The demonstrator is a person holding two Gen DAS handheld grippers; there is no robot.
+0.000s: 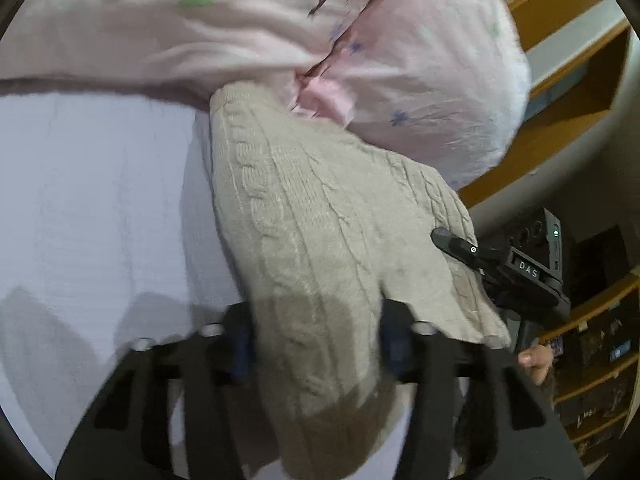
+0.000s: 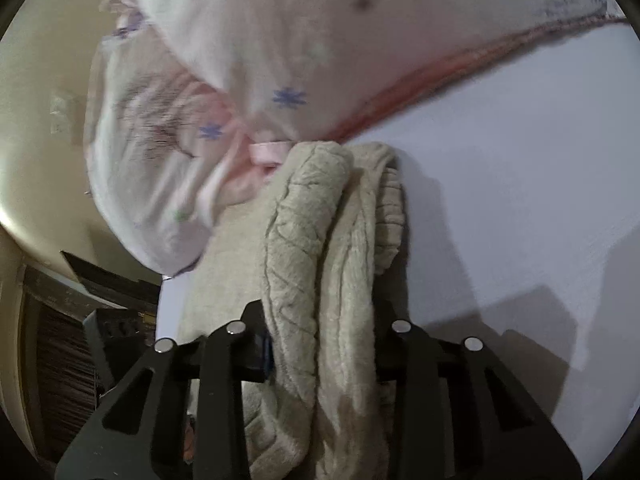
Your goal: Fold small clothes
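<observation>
Nearest the left wrist lens, the left gripper (image 1: 316, 344) is clenching a bunched end of the beige cable-knit garment (image 1: 320, 220), the knit filling the whole gap between its two black fingers and spilling back under them toward the camera. Just beyond those fingertips the garment is spreading forward and a little to the left in a broad flat panel with raised cable ribs, lying over the white sheet (image 1: 92, 208) that is stretching away on the left side of the tongs. Off to the right of the left fingertips, the right gripper (image 1: 452, 242) is pressing its black tip onto the far right edge of the same knit, and a bit of the person's hand (image 1: 534, 358) is showing below it. Seen from its own wrist view, the right gripper (image 2: 324, 340) is squeezing thick folded rolls of the beige knit between its fingers, the folds running straight ahead from the tips. To the right of these tongs the white sheet (image 2: 520, 208) is lying bare. Farther ahead of both grippers, the far end of the knit is meeting a pale pink pillow (image 1: 420, 92) printed with small blue and green flowers. Beyond it, up and to the right of the left tongs, wooden shelving (image 1: 576, 92) is standing against the wall.
</observation>
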